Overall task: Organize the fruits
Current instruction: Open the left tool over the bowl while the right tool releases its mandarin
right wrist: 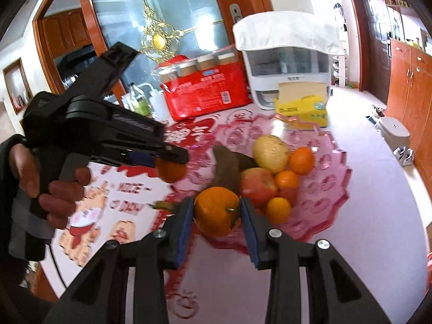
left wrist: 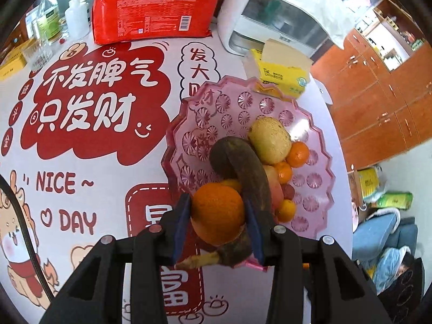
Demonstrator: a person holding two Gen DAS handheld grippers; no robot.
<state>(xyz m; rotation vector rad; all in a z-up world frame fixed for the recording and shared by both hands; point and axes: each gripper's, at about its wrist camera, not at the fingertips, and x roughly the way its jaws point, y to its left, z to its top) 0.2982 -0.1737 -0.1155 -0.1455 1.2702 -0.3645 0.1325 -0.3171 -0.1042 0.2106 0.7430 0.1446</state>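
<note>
Oranges filled both sets of fingers as I watched the two feeds. On my left, the left gripper [left wrist: 218,213] had its blue pads pressed to either side of a large orange [left wrist: 217,213], hung just over the near rim of the pink tray [left wrist: 310,205]; from the right wrist view I could see that same tool [right wrist: 172,159] and the bare left hand [right wrist: 51,186] on its grip, with the fruit poking out under its tip. Beneath and beside it a dark, overripe banana [left wrist: 243,167] curved across the tray, touching a pale yellow-green pear [left wrist: 270,140], with small tangerines [left wrist: 297,154] packed against them. Further right, the right gripper [right wrist: 217,212] was clamped on a second orange [right wrist: 216,210], its stem end turned toward the right pad, held just beside a red apple [right wrist: 256,185] at the tray's near edge. Behind the tray stood a yellow tissue box [right wrist: 302,109] and a red pack of paper cups [right wrist: 205,91].
</note>
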